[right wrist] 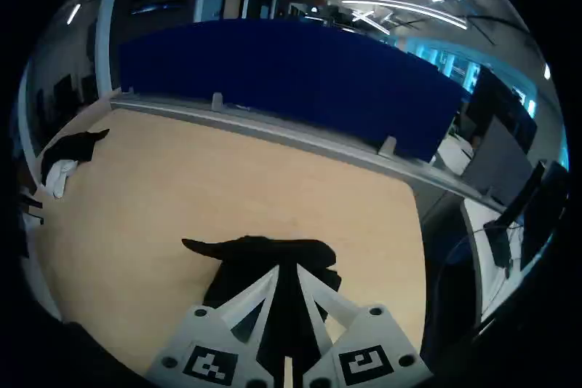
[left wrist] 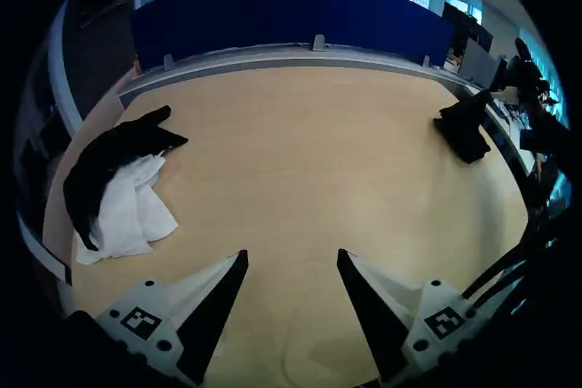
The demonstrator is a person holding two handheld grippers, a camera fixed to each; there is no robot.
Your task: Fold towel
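- The left gripper [left wrist: 292, 255] hangs above the near part of the pale wooden table [left wrist: 305, 155]. It points across the table toward the blue divider [left wrist: 291, 17] at the far edge.
- Its two fingers are spread wide, with bare tabletop in the broad gap between them and nothing held. Both fingers sit at about the same height, so the tool looks level rather than rolled.
- In the left gripper view a heap lies well to the left of this gripper, near the table's left edge. It is made of a crumpled white towel [left wrist: 131, 206] with a black cloth [left wrist: 109, 155] draped over its upper side, the two touching.
- The right gripper [right wrist: 288, 266] is angled down toward the table, its fingers reaching onto a black towel [right wrist: 247, 250].
- Its fingers stand close together, leaving only a narrow slit with black fabric in it, so they appear to pinch the towel.
- This black towel lies bunched on the table with a thin corner trailing out to the left. In the left gripper view it [left wrist: 460, 133] sits far off by the table's right edge, well apart from the heap.
- In the right gripper view the heap is small and distant at the far left corner.
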